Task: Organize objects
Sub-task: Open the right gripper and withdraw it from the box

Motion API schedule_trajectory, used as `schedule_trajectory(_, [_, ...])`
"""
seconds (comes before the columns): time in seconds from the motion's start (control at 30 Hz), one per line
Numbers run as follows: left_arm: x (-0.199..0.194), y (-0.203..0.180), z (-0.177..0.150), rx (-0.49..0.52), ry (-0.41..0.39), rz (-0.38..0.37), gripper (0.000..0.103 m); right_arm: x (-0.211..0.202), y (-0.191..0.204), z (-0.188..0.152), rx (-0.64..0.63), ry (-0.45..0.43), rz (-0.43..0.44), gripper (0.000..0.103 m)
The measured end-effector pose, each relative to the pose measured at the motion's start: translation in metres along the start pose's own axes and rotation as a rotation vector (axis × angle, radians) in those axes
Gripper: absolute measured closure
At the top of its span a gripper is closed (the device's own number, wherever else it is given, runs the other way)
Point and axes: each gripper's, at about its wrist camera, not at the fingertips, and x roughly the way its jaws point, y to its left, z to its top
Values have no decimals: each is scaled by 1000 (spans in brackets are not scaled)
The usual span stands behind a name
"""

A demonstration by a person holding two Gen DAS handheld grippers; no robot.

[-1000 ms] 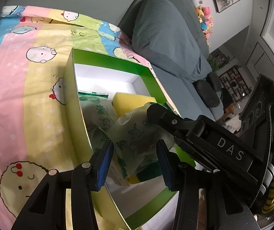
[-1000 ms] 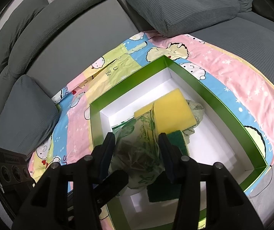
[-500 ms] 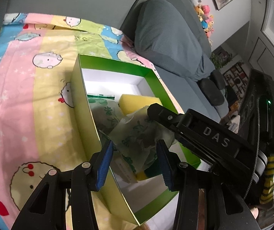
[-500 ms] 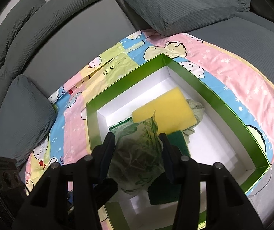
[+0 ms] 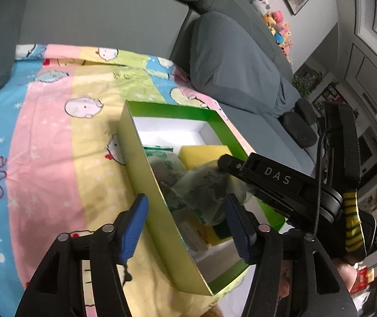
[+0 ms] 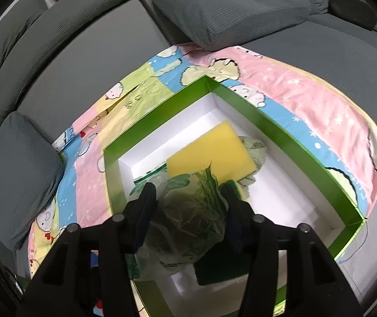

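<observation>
Now left gripper backed off, open; right gripper still pinching green bag above box.

Soft even indoor light, heavy fisheye bending, dark vignetted corners, slight motion blur

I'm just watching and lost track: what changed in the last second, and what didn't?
The left claw backed away from the green box, open and empty. The right claw lifted slightly, still straddling the crumpled leaf-print bag; I cannot tell whether it grips it. The yellow sponge and box stayed put.
</observation>
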Motion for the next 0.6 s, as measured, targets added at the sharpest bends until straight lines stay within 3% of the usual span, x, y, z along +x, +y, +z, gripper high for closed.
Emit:
schedule_trajectory(0.13, [-12, 0, 0, 16, -36, -30, 25, -7, 0, 0, -5, -24, -59, 44])
schedule_trajectory(0.5, [-44, 4, 1, 61, -122, -10, 18, -28, 9, -2, -19, -81, -55, 33])
schedule_trajectory(0.6, [-50, 10, 1, 51, -135, -4, 17, -37, 12, -3, -19, -105, -33, 25])
